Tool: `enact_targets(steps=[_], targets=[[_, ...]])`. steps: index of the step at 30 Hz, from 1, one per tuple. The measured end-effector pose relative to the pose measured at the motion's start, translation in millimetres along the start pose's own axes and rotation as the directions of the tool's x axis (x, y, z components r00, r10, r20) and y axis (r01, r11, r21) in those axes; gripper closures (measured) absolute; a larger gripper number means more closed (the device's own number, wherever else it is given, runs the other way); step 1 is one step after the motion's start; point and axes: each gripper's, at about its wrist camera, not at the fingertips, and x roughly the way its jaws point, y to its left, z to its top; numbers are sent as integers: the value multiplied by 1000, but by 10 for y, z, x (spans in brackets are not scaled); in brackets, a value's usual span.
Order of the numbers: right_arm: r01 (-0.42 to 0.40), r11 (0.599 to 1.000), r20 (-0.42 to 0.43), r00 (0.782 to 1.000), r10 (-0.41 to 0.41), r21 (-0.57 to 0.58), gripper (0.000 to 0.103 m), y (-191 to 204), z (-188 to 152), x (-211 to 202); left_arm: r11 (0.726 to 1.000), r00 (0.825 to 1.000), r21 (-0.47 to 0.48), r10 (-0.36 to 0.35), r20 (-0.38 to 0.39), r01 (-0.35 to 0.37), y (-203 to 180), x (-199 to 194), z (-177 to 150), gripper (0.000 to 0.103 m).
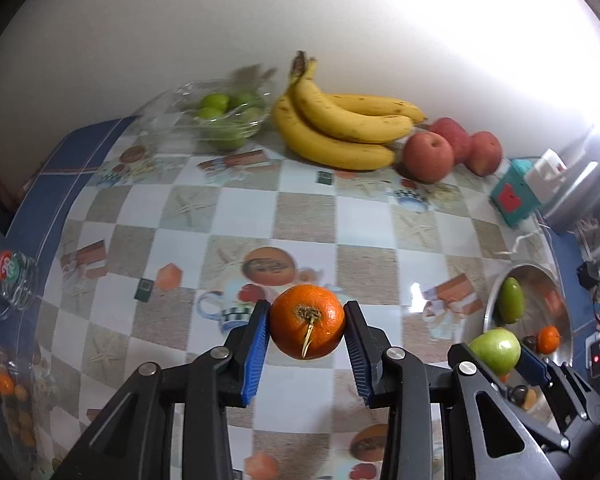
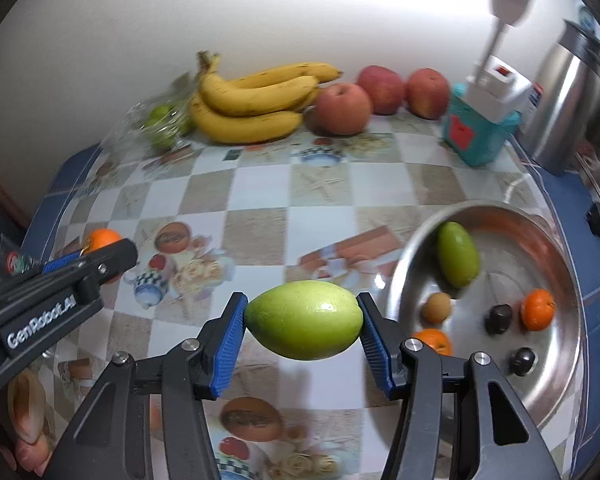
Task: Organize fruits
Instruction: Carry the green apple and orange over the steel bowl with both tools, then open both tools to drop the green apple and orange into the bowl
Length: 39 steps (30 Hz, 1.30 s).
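Left claw [image 1: 306,330]: closed on a round orange tangerine with a short stem [image 1: 307,327], blue ribbed pads pressed to both sides, fruit carried clear above the checked, picture-printed worktop [image 1: 308,216].

Right claw [image 2: 302,320]: set moderately wide, clamped end to end on an oval, smooth green fruit [image 2: 303,319], likewise held off the worktop, just beside the round stainless-steel basin [image 2: 420,240].

Already grouped along the back wall: bunch of yellow bananas [image 1: 340,128], three red apples [image 1: 428,156], clear plastic tray of small green limes [image 1: 224,116].

Remaining in the basin: second oval green fruit [image 2: 458,254], two small orange tangerines [image 2: 537,309], small tan round fruit [image 2: 436,307], two small dark fruits [image 2: 499,318]. Judged roughly half done; both carried fruits yet to be set down, basin yet to be emptied.

Legible writing: "GenRobot.AI" in white on the black body of the left claw, seen in the right wrist view. Red-and-green logo on the clear glass cup [image 1: 10,276] at the worktop's left edge: not readable. Teal box with red patch [image 2: 478,134]: no readable text.
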Motion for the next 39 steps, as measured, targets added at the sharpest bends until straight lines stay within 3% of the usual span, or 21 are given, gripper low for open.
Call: enact_targets(steps=[12,22,39], targets=[[47,980,25,998,-53,193,46,-858,96,-96,984,997,161,-72,-2,71,-754,12,-53,64],[50,951,59,996,-71,306,46,-1435,50,-93,925,989,351,-150,-14,146,-1527,104,-232,64],[52,933,65,995,-80,355,46,-1839,95,164,894,981,407,-186,-47,189,-1867,439,-344,64]])
